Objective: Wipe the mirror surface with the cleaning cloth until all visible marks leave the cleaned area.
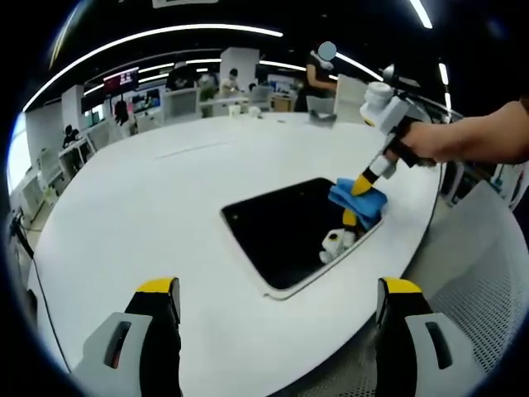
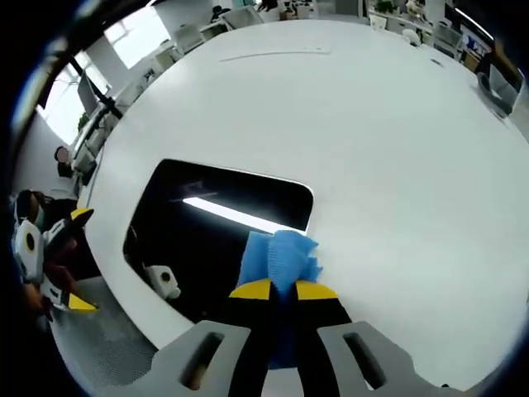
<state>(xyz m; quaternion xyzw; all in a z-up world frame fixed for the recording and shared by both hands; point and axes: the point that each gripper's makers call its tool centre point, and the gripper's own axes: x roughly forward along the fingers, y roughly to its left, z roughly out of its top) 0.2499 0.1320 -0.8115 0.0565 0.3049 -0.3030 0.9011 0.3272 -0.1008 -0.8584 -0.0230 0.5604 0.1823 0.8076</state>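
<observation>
On white table (image 1: 165, 207), mirror (image 1: 285, 231) — cloth (image 2: 281, 256) (blue) in right gripper (image 2: 283, 290)

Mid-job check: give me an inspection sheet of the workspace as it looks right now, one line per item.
Surface: white table, mirror lying flat on it near the edge.
Job's things: mirror dark, reflecting a ceiling light; blue cleaning cloth pressed on the mirror near one corner. Marks: too small to tell.
Clutter: nothing seen near the mirror; small items at the table's far edge.
Grippers: right gripper shut on the cleaning cloth; left gripper open, holding nothing, off the mirror.
Cables: nothing seen.
Surroundings: open office with desks, screens and people beyond the table.
</observation>
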